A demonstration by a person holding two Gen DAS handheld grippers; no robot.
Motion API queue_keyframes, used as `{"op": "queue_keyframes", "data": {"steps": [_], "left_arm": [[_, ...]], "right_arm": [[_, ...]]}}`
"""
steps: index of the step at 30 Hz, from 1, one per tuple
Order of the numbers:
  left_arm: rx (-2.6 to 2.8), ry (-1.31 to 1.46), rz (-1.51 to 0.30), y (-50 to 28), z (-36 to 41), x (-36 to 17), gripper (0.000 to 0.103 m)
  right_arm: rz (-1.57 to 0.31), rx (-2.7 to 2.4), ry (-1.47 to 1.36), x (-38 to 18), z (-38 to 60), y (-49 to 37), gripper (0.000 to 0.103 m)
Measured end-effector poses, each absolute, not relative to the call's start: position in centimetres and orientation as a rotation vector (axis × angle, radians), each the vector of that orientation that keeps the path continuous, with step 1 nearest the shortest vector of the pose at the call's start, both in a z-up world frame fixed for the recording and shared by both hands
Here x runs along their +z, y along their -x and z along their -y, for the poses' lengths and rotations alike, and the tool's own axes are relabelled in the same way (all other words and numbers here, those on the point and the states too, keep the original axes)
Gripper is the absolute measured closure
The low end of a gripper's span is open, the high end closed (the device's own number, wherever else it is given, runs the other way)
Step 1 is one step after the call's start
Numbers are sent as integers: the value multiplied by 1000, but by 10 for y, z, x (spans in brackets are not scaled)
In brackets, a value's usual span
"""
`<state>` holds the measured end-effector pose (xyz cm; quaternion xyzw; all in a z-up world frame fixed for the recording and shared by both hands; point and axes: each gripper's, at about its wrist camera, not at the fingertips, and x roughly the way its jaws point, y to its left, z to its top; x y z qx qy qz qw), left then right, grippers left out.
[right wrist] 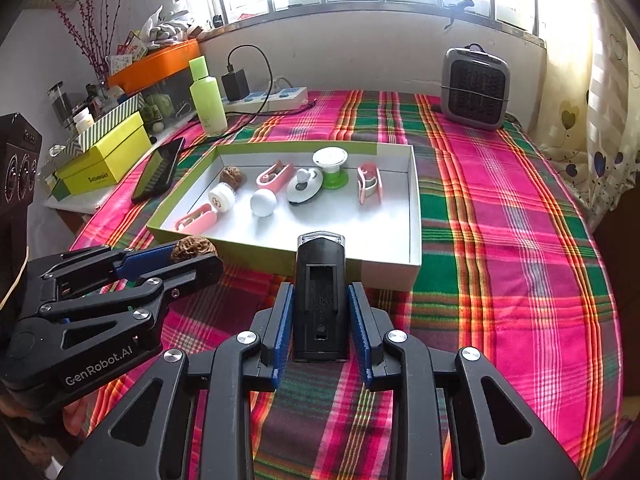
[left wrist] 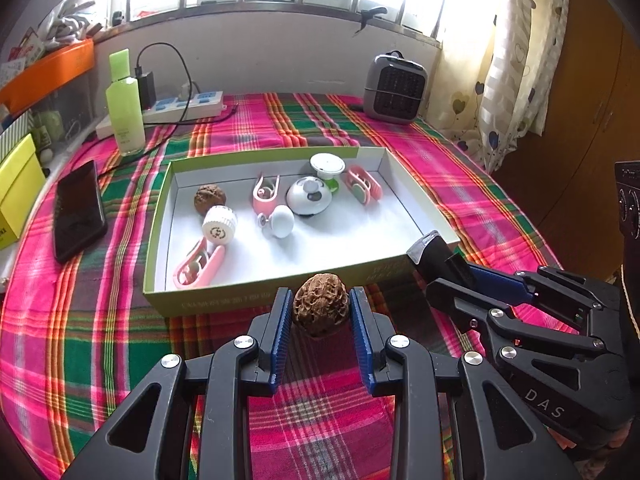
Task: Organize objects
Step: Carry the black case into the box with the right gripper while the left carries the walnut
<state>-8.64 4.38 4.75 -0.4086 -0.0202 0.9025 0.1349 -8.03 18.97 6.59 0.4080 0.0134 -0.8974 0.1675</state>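
Above a plaid-covered tabletop (left wrist: 100, 344) beneath a bright window, two handheld grippers hang side by side just short of a shallow green-sided box (left wrist: 240, 300). The left gripper (left wrist: 320, 312) has its blue-padded fingers (left wrist: 280, 320) clamped on a wrinkled brown walnut (left wrist: 319, 306), lifted clear of the cloth in front of the box's near wall. The right gripper (right wrist: 320, 312) has its fingers (right wrist: 282, 328) clamped on a black rectangular device with a clear, silver-trimmed tip (right wrist: 320, 300), held upright with the tip toward the box; in the left wrist view the same device juts over the box's near right corner.

Inside the box, on its white floor, lie a second walnut (left wrist: 210, 199) at the back left, a white ribbed cap (left wrist: 219, 225) just in front of it, and a pink clip (left wrist: 199, 266) at the near left. Toward the middle sit another pink clip (left wrist: 265, 192), a white round knob (left wrist: 281, 221) and a white domed gadget with grey markings (left wrist: 310, 196). Behind that stands a white-topped piece on a green base (left wrist: 328, 170), with a third pink clip (left wrist: 363, 185) at the right.

Outside the box, a dark phone (left wrist: 80, 210) lies on the cloth to the left, a pale green bottle (left wrist: 125, 108) stands near a white power strip with a black charger plugged in (left wrist: 188, 106), and a small grey heater (left wrist: 395, 88) sits at the back right by a patterned curtain (left wrist: 516, 60). Yellow-green boxes (right wrist: 100, 156) and an orange tray (right wrist: 154, 64) crowd a side shelf.
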Motion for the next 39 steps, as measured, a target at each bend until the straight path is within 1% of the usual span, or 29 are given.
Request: {"op": "queue_keyframes", "data": {"steps": [12,29,39], "left_arm": [[2613,1177,73,115,-49,54,76],[2600,1232,73,149,-54,39,76],[2586,1262,75,160,-57,31,76]], "right_arm": [[-44,-2582,-1161,75,-191,112,74],[0,-2509,-1246,61,-195,162,74],[-22,-2453,-1285,48,-188,175,74]]}}
